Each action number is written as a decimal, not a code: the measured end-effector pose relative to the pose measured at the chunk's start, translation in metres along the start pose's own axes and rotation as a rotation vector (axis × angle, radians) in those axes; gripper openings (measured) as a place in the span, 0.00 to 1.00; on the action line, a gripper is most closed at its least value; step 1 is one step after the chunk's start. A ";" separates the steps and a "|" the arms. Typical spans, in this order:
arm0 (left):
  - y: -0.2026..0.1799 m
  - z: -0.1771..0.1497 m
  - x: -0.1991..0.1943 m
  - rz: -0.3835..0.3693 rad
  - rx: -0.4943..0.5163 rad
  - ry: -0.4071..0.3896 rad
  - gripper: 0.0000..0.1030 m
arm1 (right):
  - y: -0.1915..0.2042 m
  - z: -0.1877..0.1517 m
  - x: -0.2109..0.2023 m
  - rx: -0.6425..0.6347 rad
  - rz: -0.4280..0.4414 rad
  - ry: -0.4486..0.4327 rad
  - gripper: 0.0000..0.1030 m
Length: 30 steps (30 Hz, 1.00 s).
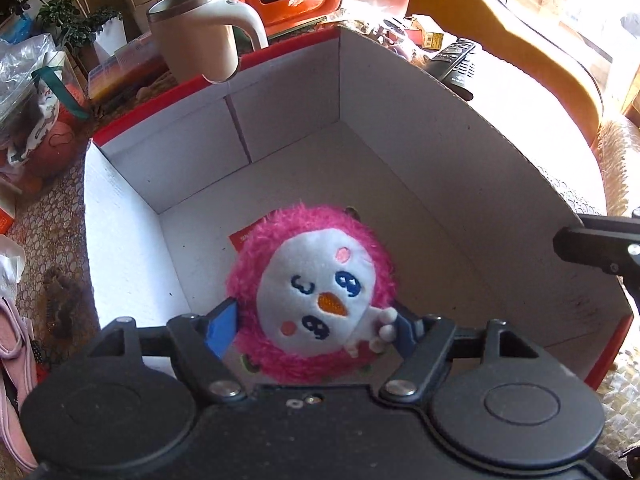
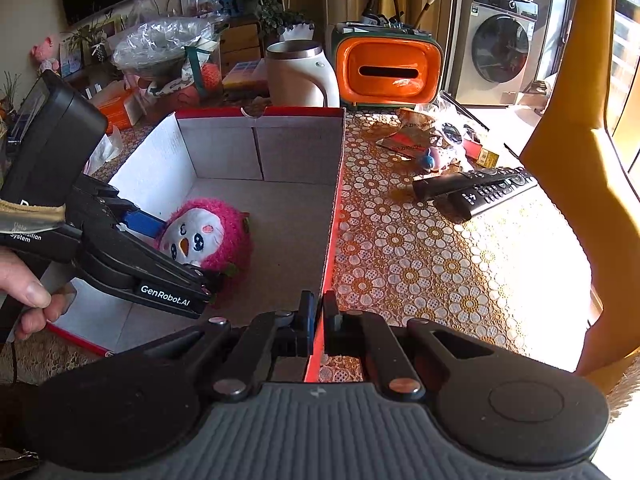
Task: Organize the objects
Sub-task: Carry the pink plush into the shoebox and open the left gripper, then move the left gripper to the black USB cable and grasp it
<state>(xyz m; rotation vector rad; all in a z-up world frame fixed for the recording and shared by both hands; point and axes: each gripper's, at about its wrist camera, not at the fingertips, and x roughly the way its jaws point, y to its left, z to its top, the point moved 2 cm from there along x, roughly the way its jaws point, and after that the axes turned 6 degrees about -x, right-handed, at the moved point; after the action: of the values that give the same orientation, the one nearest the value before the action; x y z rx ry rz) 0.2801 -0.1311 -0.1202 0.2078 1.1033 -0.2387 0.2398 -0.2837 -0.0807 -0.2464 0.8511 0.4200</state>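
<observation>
A pink furry plush point(image 1: 316, 296) with a white face lies on the floor of the white cardboard box point(image 1: 440, 152) with red outer sides, near its front left corner. My left gripper point(image 1: 314, 308) reaches down into the box, its blue pads point(image 1: 222, 326) standing on either side of the plush and wide apart. From the right wrist view the plush point(image 2: 204, 236) rests on the box point(image 2: 224, 152) floor between the left gripper's point(image 2: 182, 252) fingers. My right gripper point(image 2: 319, 312) is shut on the box's red-edged right wall.
A cream mug point(image 2: 296, 76) and an orange tissue holder point(image 2: 388, 72) stand behind the box. Two black remotes point(image 2: 480, 192), small toys and packets point(image 2: 432, 152) lie on the flower-patterned tablecloth to the right. A hand point(image 2: 32, 300) holds the left gripper. Bags clutter the left.
</observation>
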 end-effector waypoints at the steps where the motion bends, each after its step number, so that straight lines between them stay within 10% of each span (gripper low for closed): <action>1: 0.001 -0.001 -0.002 -0.002 0.002 -0.007 0.74 | 0.000 0.000 0.000 0.002 0.000 0.001 0.04; 17: 0.040 -0.028 -0.084 -0.043 -0.051 -0.162 0.86 | 0.002 0.002 0.001 0.006 -0.016 0.022 0.04; 30: 0.139 -0.095 -0.159 0.107 -0.180 -0.237 0.95 | 0.002 0.004 0.003 0.005 -0.021 0.034 0.04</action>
<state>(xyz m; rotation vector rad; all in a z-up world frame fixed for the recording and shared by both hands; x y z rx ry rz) 0.1715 0.0422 -0.0123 0.0745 0.8702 -0.0653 0.2430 -0.2795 -0.0804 -0.2585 0.8817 0.3946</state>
